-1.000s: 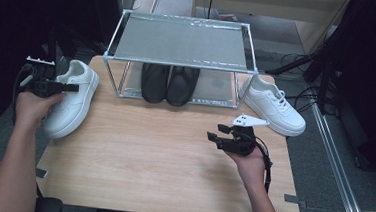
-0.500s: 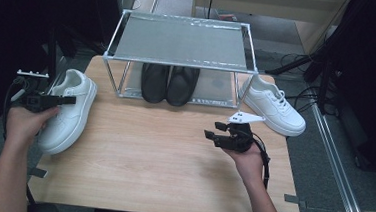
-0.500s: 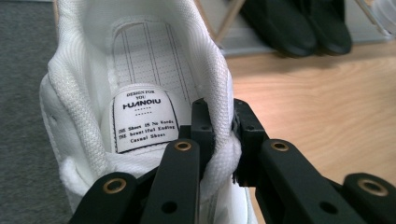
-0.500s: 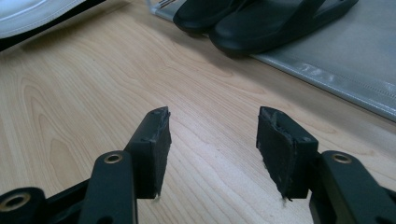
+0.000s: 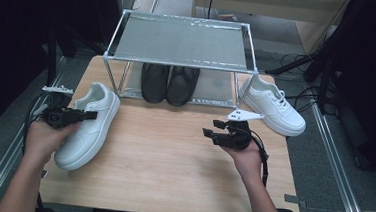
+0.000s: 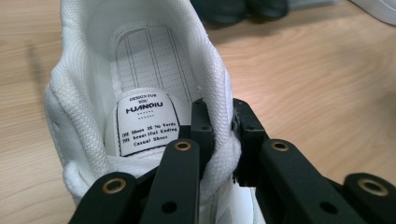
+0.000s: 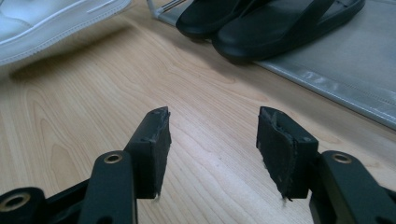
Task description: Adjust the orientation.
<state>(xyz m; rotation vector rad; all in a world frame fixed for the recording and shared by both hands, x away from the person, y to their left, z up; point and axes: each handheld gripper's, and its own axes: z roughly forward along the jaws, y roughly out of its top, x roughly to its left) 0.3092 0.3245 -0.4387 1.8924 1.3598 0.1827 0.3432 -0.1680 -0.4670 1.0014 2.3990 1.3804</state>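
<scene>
A white sneaker lies at the table's left side, toe toward me. My left gripper is shut on the padded collar at its heel. In the left gripper view the pads pinch that collar of the white sneaker, one jaw inside the shoe and one outside. My right gripper hovers over the table's right half, pointing left, open with nothing between its fingers. A second white sneaker stands at the right of the rack.
A pair of black shoes sits on the lower shelf of the metal rack, seen close in the right gripper view as black shoes. The wooden table ends near the metal rails on both sides.
My left hand has drawn the white sneaker toward the near side of the table and a little to the right, still gripped. The right gripper has stayed put.
</scene>
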